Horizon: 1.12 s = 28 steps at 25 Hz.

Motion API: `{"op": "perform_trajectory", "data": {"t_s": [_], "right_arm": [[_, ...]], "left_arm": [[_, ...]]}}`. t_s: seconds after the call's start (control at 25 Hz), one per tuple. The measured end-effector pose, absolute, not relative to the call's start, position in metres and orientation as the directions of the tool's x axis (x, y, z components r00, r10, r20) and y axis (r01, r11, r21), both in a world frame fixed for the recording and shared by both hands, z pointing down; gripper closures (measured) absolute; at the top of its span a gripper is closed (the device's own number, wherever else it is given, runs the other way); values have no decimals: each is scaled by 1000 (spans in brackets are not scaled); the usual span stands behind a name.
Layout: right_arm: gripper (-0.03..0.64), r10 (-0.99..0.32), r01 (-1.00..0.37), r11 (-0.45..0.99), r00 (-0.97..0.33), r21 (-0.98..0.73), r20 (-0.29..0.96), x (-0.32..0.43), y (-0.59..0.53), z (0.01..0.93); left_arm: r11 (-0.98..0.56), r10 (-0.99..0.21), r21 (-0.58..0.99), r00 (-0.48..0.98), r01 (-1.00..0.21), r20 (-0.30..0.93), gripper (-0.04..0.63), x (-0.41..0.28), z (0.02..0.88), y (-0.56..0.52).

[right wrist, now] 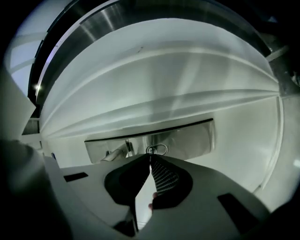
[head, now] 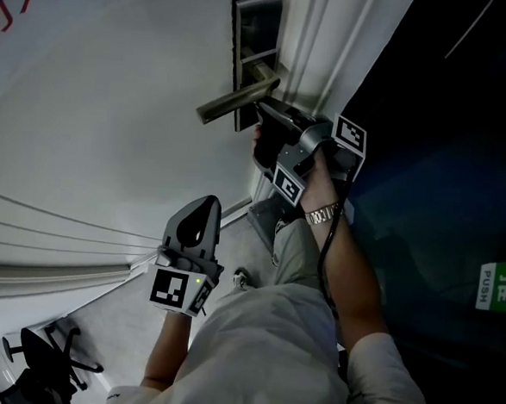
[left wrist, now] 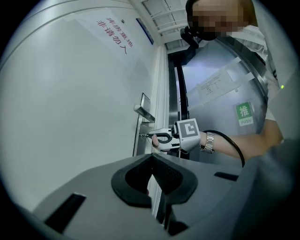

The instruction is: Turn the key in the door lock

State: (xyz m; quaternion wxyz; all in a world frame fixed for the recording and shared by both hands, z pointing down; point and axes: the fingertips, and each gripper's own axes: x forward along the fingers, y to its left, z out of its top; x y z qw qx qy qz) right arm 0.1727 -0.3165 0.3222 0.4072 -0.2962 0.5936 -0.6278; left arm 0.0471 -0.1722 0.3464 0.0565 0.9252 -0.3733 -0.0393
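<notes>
A steel lock plate with a lever handle is fixed to the white door. Just under the handle, my right gripper points level at the plate. In the right gripper view the right gripper is shut on the key, whose wire ring shows against the lock plate. The left gripper view shows that key entering the plate from the right gripper. My left gripper hangs lower, away from the door. The left gripper is shut and holds nothing.
A dark glass door with a green PUSH sign stands right of the door frame. An office chair sits on the floor at the lower left. Red lettering runs across the white door above the handle.
</notes>
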Motion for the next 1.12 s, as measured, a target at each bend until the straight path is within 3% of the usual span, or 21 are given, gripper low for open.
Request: {"op": "perform_trajectory", "data": {"t_s": [0.12,0.16,0.28,0.36,0.44,0.52,0.64,0.8,0.92,1.12], "right_arm": [[590,-868,-19,108,-490,-994,-85,178,-314,318],[516,-869,-116,147,-490,-982,-73,180,-313,314],[436,-872,-411,243,-489,-879,-13,184,-306,304],[423,-892,-705,288,-444,-648,87,183,-303,300],[420,-930,-937,293,-326,-189,172,177,-301,297],[422,-960,-926,251,-200,283,195,166,-299,296],[422,-980,-761,178,-82,624,180,157,-304,305],[427,-984,-706,152,-39,692,176,158,-312,311],[516,-984,-716,150,-44,682,170,157,-314,307],[600,-981,-798,163,-69,581,181,156,-314,303]], "left_arm": [[-706,-704,132,710,-695,-27,592,45,347,-169],[-703,-707,132,707,-699,-24,591,43,348,-169],[-700,-710,133,704,-702,-18,592,41,351,-167],[-702,-708,131,706,-700,-18,592,42,352,-163],[-702,-708,125,706,-701,-21,592,41,350,-160],[-698,-713,121,701,-706,-22,592,39,349,-159],[-690,-721,118,693,-714,-21,592,33,349,-157],[-680,-728,114,685,-724,7,592,25,357,-153],[-662,-743,122,669,-740,19,592,19,357,-151],[-654,-751,121,660,-747,15,592,18,354,-150]]}}
